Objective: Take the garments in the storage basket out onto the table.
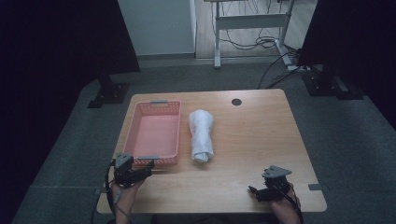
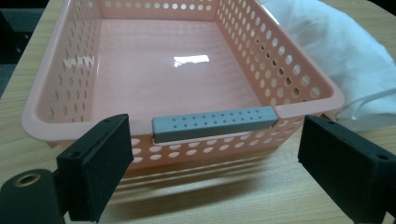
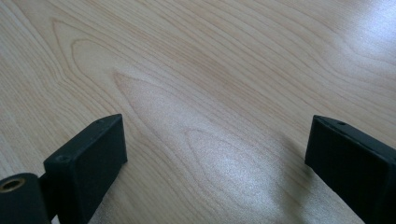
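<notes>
The left gripper (image 2: pixel 212 175) is hovering with jaws wide apart and empty just before the pink basket's (image 2: pixel 46 119) grey handle (image 2: pixel 213 123), while the right gripper (image 3: pixel 215 172) is gaping empty over the bare table (image 3: pixel 210 70).

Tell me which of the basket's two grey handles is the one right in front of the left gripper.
The grey handle on the pink basket's near end, facing the open left gripper. The other grey handle sits on the far rim.
</notes>
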A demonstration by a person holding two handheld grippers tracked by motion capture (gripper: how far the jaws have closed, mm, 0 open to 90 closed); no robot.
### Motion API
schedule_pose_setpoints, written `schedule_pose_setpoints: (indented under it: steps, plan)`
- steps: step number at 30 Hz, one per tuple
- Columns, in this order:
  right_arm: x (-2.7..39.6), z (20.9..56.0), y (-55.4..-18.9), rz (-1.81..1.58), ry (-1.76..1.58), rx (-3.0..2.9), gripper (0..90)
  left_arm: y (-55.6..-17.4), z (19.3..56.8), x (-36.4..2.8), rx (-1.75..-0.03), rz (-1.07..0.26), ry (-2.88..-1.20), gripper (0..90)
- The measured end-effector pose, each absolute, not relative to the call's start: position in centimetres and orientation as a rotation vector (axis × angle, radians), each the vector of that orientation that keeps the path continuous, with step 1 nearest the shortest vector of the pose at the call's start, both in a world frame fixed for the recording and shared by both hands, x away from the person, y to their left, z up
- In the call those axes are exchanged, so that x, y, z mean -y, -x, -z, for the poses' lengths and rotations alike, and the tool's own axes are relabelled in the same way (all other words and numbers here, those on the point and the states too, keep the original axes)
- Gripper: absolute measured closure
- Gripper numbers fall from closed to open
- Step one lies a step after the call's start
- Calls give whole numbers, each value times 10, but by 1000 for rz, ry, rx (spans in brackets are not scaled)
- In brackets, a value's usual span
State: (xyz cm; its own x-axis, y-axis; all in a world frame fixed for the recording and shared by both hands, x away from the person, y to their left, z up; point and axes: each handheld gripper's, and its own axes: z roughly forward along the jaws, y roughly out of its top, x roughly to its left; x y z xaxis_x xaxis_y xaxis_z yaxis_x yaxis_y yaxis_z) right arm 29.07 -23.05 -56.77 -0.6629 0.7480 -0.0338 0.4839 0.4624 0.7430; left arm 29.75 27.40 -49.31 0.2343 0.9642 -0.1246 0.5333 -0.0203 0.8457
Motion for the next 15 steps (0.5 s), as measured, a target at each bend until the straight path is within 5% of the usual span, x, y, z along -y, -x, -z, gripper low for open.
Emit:
schedule_pose_setpoints:
  steps: [15]
  plan:
    - [230, 568, -291, -1028, -1044, -2358, 48, -291, 498, -294, -1459, -665, -1610, 97]
